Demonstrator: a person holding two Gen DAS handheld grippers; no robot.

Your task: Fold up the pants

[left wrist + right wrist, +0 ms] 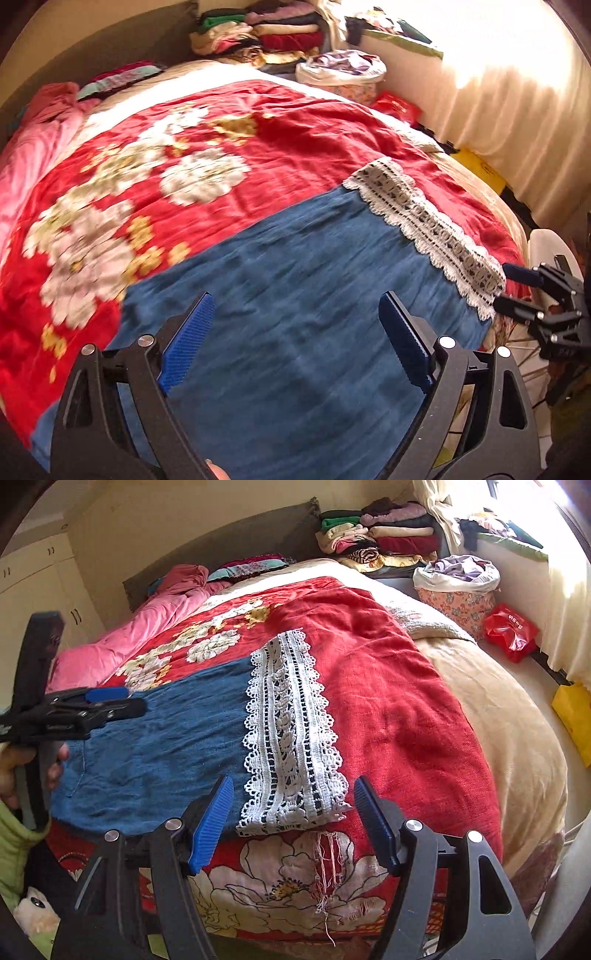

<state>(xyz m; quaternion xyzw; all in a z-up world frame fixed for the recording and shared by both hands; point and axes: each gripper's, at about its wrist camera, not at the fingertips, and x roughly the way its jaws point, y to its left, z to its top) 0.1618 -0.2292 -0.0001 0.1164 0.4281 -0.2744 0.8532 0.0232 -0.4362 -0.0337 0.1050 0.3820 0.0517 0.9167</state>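
Observation:
Blue pants (pixel 295 258) (pixel 166 731) with a white lace hem (pixel 424 221) (pixel 291 720) lie flat on a red flowered bedspread (pixel 221 129) (pixel 388 683). My left gripper (pixel 295 299) hovers open over the blue cloth, nothing between its blue pads; in the right wrist view the left gripper (pixel 135 698) shows at the left edge, held by a hand. My right gripper (pixel 293 781) stands open at the near bed edge, the lace hem's end showing between its jaws without either pad pressing it. In the left wrist view the right gripper (pixel 506 288) sits by the lace hem's end.
Stacks of folded clothes (pixel 388 539) lie at the bed's head, with a full flowered laundry basket (pixel 458 587) and a red bag (pixel 511 631) beside them. A pink quilt (pixel 147 627) lies along the far left. A yellow box (pixel 576 716) and a curtain (pixel 498 110) stand at the right.

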